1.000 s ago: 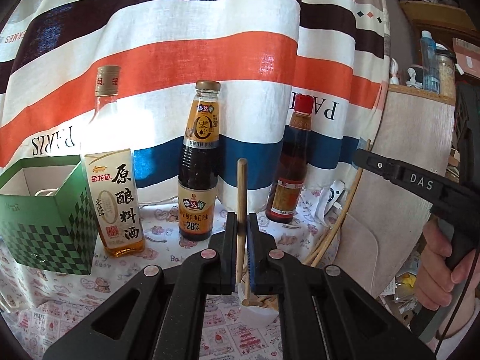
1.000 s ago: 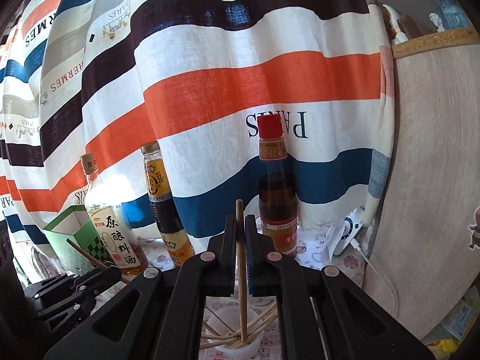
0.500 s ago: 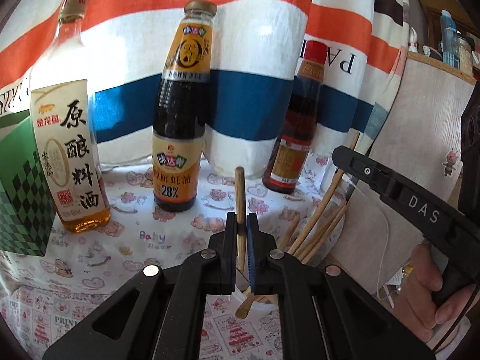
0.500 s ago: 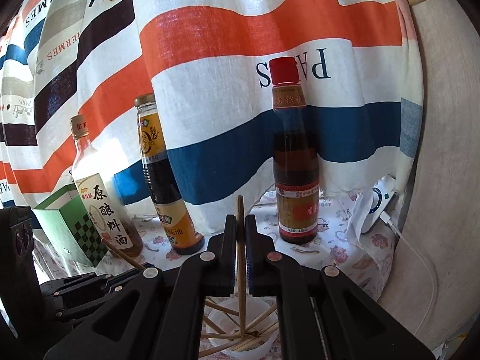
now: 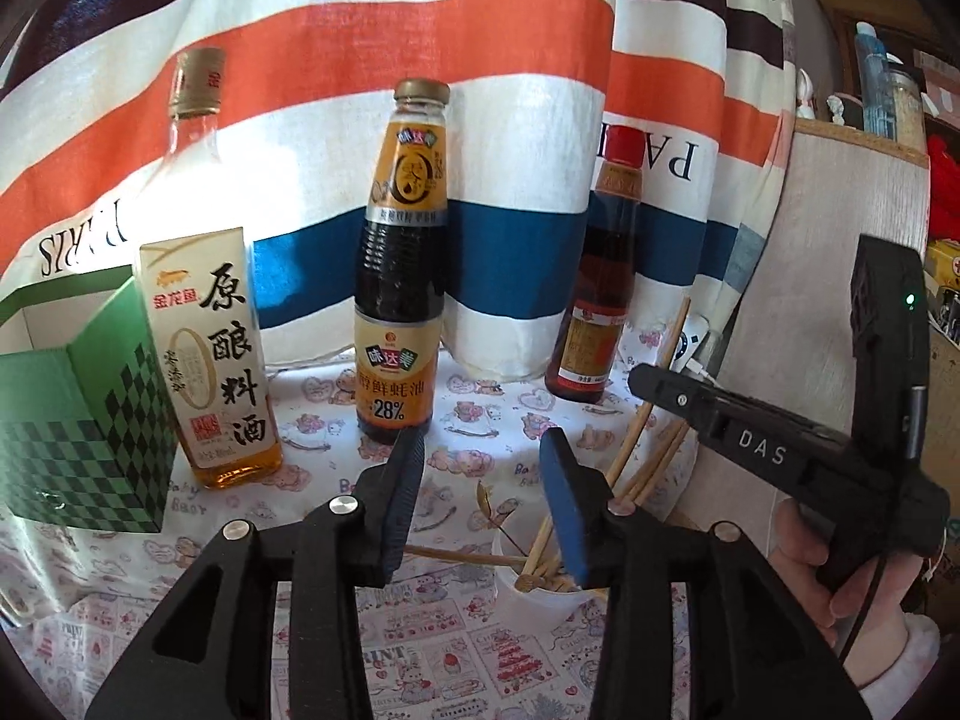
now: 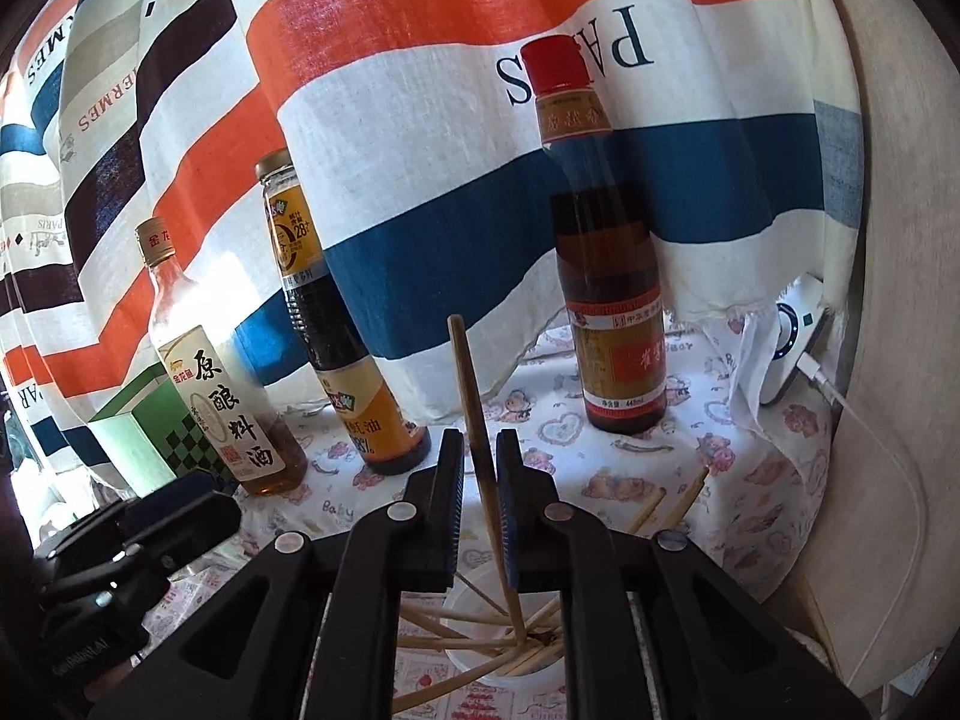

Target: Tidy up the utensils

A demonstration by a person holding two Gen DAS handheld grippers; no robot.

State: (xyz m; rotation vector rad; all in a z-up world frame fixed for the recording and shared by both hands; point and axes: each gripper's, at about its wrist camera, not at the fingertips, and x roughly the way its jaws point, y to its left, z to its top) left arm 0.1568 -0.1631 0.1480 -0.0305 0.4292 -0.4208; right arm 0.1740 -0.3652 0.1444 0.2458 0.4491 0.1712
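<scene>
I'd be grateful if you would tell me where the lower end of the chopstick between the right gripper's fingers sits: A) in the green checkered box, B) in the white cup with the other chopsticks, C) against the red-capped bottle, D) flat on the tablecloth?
B: the chopstick leans between the opening right gripper and its tip reaches down into the white cup among the others.

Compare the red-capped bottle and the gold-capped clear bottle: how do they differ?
The red-capped bottle holds dark reddish-brown liquid; the gold-capped clear bottle holds pale amber. The red-capped bottle wears a red and gold label, the clear one cream with large black characters. Both stand upright before the striped curtain.
</scene>
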